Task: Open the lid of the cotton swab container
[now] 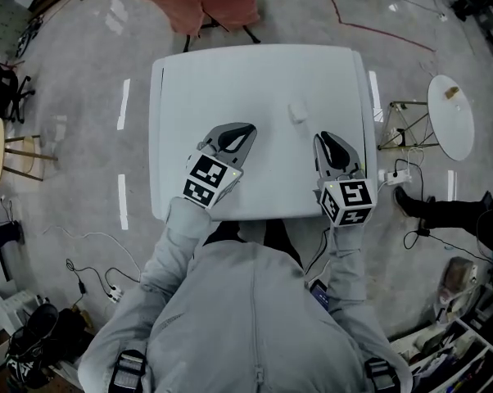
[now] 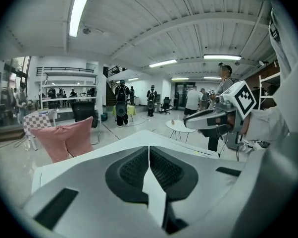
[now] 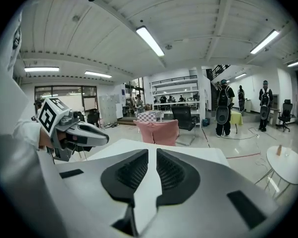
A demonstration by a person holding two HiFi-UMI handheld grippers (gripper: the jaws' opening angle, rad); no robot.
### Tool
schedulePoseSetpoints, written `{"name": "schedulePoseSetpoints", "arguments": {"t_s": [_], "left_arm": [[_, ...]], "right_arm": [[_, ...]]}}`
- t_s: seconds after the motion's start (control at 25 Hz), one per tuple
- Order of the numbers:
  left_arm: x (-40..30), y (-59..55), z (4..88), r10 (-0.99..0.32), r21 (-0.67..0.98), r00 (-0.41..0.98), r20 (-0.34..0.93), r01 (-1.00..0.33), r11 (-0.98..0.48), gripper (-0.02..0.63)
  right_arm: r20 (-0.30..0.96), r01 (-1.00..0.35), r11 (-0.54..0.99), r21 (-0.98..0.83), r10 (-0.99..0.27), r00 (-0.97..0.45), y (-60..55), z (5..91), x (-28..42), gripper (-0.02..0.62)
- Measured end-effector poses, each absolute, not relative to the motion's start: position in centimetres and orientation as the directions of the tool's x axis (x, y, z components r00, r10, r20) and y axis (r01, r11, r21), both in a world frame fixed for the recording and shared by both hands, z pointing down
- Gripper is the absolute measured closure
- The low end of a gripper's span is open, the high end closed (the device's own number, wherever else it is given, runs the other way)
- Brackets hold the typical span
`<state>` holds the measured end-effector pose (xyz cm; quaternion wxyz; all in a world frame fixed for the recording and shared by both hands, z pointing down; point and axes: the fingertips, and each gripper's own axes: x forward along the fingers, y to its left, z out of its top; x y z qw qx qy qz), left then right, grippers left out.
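Over white table (image 1: 230, 72), left claw (image 1: 249, 129) pressed together, empty, right claw (image 1: 321, 138) together, empty too.

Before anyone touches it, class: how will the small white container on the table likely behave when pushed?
The container looks small, so probably light. On the smooth white table it may slide when nudged. Its shape is too small to judge rolling or tipping.
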<state>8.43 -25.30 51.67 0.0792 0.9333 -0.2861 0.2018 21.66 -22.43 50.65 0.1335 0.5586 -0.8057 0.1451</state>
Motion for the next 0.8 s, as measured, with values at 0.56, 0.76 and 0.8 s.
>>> {"name": "schedulePoseSetpoints", "arguments": {"t_s": [0.56,0.76,0.8], "left_arm": [[10.6,-26.1,57.3,-0.502,0.078,0.713,0.489,-0.609,-0.789,0.583],[10.6,-26.9,59.1,-0.503,0.094,0.695,0.514,-0.628,-0.772,0.583],[10.6,-27.1,59.4,-0.502,0.098,0.693,0.518,-0.631,-0.77,0.583]], "right_arm": [[0.474,-0.914,0.391,-0.108,-0.788,-0.393,-24.7,58.1,23.4,0.394],[0.488,-0.911,0.386,-0.146,-0.773,-0.406,-26.9,61.0,23.6,0.371],[0.493,-0.911,0.385,-0.149,-0.769,-0.406,-27.4,61.6,23.6,0.37]]}}
